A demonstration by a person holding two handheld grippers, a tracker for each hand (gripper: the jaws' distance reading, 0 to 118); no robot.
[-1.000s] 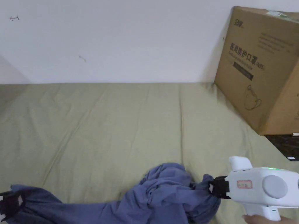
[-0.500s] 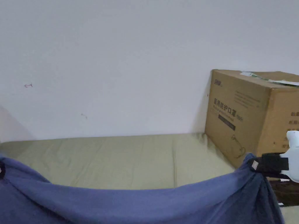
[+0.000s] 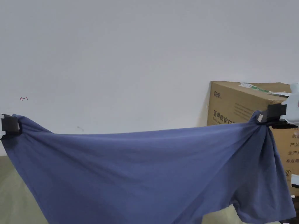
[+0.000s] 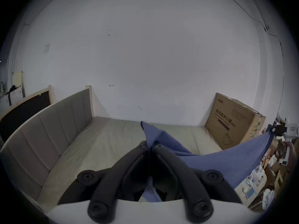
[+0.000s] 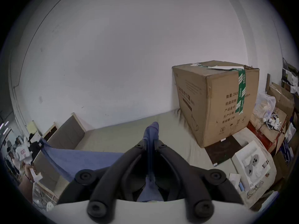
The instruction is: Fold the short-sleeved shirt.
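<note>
The left claw (image 3: 11, 126), at nine o'clock in the head view, is closed down to a sliver with a corner of the blue shirt (image 3: 140, 172) pinched between both jaws; in the left gripper view a pointed tip of cloth pokes out past the jaw tips toward twelve o'clock. The right claw (image 3: 267, 117), at three o'clock in the head view, is closed just as tightly on another bunched corner, and the right gripper view shows a narrow fold of the fabric running up between its jaws. Between the two claws the shirt's top edge is drawn nearly taut with a slight sag in the middle, and the body of the garment hangs down like a curtain toward six o'clock, lifted off the bed (image 4: 103, 140); one short sleeve appears to dangle at about five o'clock. Whether the lower hem touches the olive sheet cannot be told. Behind the right claw, at about three o'clock, a cardboard box (image 5: 215, 101) stands on the bed against the white wall (image 3: 140, 58). Judging by this, the task is at an early stage: the shirt is opened out and held by two corners, but no fold is made yet. It probably has to be laid flat on the bed, the sleeves turned in and the body folded over.
</note>
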